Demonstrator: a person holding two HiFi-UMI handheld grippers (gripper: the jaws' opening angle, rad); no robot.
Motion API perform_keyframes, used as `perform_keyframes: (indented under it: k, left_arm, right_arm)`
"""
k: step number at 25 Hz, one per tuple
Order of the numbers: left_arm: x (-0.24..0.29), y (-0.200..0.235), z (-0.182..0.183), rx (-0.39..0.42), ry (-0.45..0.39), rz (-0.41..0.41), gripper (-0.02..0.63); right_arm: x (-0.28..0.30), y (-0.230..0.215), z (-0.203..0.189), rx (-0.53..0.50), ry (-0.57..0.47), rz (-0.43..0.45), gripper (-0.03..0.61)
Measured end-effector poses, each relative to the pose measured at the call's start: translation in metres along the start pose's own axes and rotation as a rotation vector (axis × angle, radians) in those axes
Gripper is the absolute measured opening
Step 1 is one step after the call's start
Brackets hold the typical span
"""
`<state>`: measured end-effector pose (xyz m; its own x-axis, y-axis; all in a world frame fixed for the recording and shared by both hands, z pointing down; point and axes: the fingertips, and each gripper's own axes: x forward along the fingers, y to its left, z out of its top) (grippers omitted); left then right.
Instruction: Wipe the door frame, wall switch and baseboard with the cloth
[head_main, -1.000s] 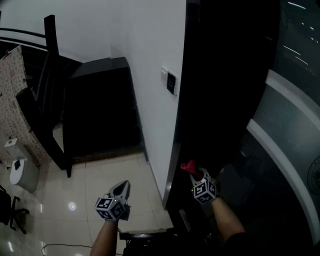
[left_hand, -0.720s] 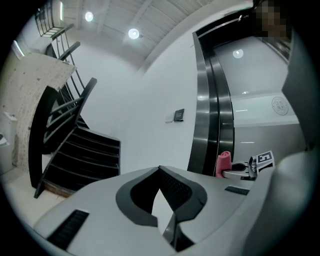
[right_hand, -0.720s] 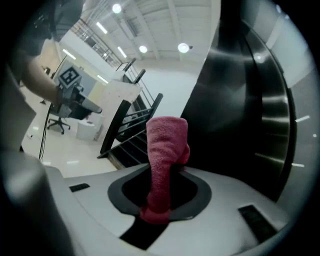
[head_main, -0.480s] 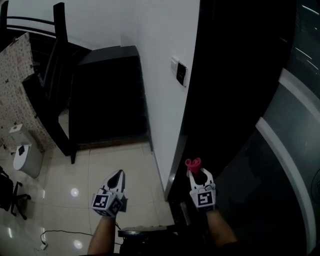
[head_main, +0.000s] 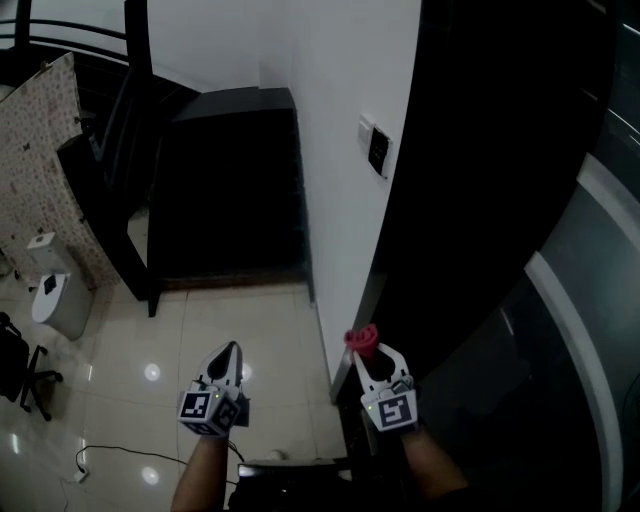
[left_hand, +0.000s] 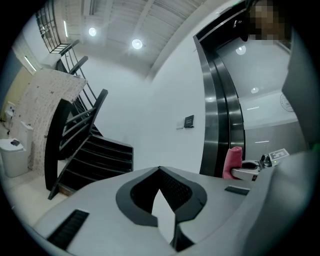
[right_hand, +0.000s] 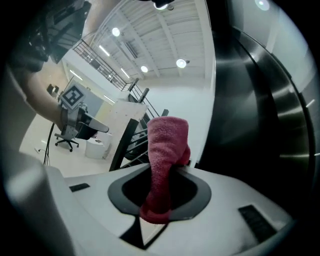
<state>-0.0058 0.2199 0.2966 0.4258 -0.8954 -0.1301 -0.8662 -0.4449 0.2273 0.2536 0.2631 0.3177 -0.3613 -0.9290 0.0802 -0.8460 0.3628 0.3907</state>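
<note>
Since the right gripper's own view looks straight at it, the cloth (right_hand: 167, 145) reads clearly: a red-pink terry roll standing upright between the jaws, lower end bunched in the dark throat, upper end poking well past the tips. Right gripper (right_hand: 169, 172) jaws are clamped on the cloth, with the gap only as wide as the fabric. In the head view the right gripper (head_main: 366, 356) is low, beside the bottom of the dark door frame (head_main: 400, 250). The cloth (head_main: 361, 340) tip sits at the frame's edge near the white wall (head_main: 330, 150); cannot tell whether it touches. The wall switch (head_main: 378, 150) is on the wall, well above the cloth, dark panel with a pale plate beside it, and any print on it is too small to read. The only markings are the black-and-white square patterns on the gripper cubes, with no legible text. Left gripper (head_main: 228, 354) hangs over the glossy tile floor (head_main: 270, 330), well apart from the wall. In its own view the left gripper (left_hand: 159, 172) jaws are together at the tips, nothing between them. The cloth (left_hand: 233, 162) shows off to the right against the frame. Dark stairs (head_main: 225, 180) stand behind.
</note>
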Motion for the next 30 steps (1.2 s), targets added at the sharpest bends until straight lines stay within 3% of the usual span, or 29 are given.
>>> perform_keyframes:
  k: [5,9,14,20,24,30]
  left_arm:
    - [-0.011,0.046,0.004,0.026,-0.008,0.029,0.0]
    - [-0.011,0.134,0.01,0.001,-0.046,0.096,0.0]
    - [-0.014,0.264,0.037,0.016,-0.032,0.135,0.0]
    - [0.006,0.395,0.077,0.011,-0.053,0.165,0.0]
    - [0.068,0.435,0.068,0.016,-0.015,0.103,0.0]
    - [0.21,0.481,0.068,0.052,-0.028,0.061,0.0]
  right_arm:
    - [0.059,0.043,0.013,0.038,-0.026,0.099,0.091]
    - [0.138,0.077,0.022,0.029,-0.021,0.142,0.091]
    - [0.252,0.115,0.048,0.045,-0.01,0.125,0.091]
    - [0.362,0.163,0.075,-0.078,0.005,0.114,0.091]
    - [0.422,0.151,0.06,-0.051,0.041,0.081,0.091]
    - [0.531,0.072,0.028,0.041,0.056,-0.017,0.091]
